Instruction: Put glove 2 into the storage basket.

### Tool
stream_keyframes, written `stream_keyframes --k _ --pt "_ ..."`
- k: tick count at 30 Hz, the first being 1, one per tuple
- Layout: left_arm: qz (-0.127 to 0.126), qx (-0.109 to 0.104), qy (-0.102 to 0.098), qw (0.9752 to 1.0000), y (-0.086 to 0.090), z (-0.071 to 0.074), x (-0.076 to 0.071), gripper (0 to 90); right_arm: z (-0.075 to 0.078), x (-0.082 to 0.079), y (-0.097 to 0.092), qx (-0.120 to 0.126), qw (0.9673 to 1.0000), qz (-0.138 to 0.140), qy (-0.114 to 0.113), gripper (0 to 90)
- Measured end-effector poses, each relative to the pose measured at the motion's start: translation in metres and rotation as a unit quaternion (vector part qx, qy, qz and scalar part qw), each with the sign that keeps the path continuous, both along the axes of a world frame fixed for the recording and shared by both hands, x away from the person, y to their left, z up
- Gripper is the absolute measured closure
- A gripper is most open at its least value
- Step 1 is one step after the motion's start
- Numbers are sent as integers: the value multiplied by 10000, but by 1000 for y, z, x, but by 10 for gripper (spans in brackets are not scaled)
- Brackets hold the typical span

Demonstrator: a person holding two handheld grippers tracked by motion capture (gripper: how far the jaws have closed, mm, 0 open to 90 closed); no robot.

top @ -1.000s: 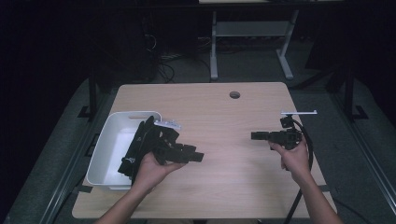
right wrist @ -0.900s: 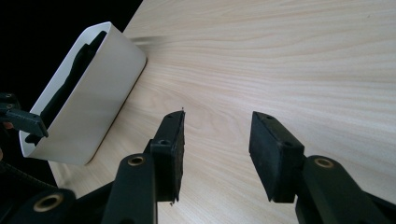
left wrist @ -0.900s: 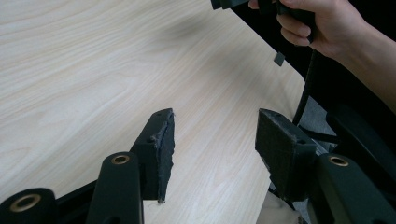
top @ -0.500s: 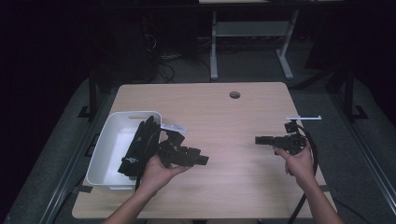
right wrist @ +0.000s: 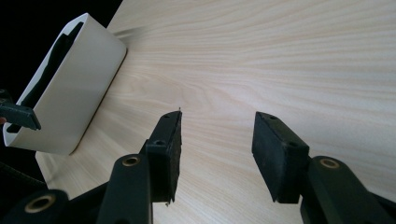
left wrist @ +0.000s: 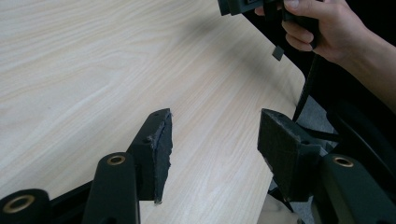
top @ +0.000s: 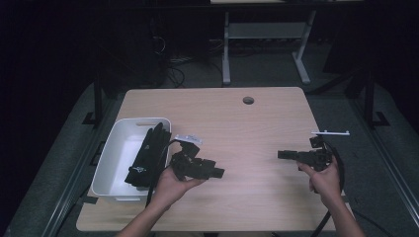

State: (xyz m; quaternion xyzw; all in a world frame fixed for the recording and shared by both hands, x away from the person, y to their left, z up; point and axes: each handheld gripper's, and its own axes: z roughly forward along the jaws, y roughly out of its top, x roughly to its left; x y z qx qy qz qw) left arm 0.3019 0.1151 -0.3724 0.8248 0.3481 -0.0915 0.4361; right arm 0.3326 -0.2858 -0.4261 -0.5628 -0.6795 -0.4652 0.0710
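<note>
The right tongs (top: 280, 154) have been lowered and shifted slightly right along the desk (top: 237, 123); both pairs have just been opening, nothing between the jaws. The left tongs (top: 217, 173) are held beside the white bin (top: 111, 158), where black gloves (top: 148, 155) lie.

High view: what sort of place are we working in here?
Probably a lab or recording workspace rather than a home: a plain wooden table with a cable hole, loose cables on the dark floor behind it, and a bare desk frame beyond. A white bin holds a black glove.
</note>
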Motion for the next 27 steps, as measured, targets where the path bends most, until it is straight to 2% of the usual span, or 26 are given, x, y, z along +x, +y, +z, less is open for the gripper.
stream_keyframes --k 12,16,27 --pt "-50 -1 26 10000 -5 -7 -5 433 -9 -13 -11 34 10000 -51 -63 506" --pt "-90 71 40 9999 -6 -12 -7 432 -12 -18 -15 61 9999 -69 -77 500" --pt "-61 16 41 10000 -6 -16 -12 416 -17 -33 -25 86 9998 -150 -125 484"
